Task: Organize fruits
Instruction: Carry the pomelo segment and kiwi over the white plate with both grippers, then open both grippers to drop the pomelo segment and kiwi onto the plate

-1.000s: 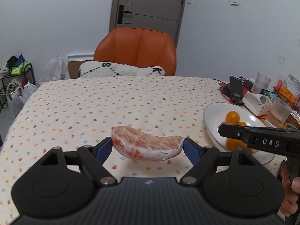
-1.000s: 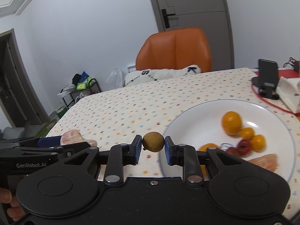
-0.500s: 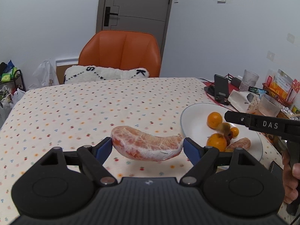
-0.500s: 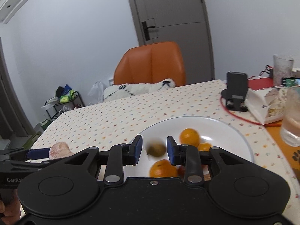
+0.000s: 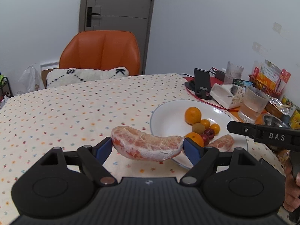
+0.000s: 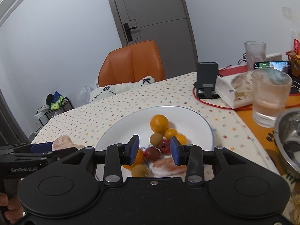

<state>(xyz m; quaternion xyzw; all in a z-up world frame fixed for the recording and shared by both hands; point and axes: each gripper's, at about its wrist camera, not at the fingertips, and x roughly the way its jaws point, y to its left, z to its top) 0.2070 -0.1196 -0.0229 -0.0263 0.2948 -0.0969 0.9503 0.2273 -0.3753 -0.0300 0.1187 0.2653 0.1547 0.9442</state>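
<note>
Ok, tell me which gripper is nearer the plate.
Right. The right gripper hangs open directly above the plate, over the fruit. The left gripper, shut on a pomelo segment, sits at the plate's left rim, mostly over the tablecloth.

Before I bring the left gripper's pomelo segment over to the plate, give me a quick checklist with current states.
1. Left gripper grip on pomelo segment: ok, pinched at both ends, off the cloth.
2. Right gripper empty: ok, jaws open, nothing between them.
3. Right gripper out of the path: not ok, it hangs over the plate.
4. Free spot on plate: ok, its left part is bare.
5. Glass of water near plate: ok, standing apart.
6. Segment's underside intact: cannot tell.
</note>
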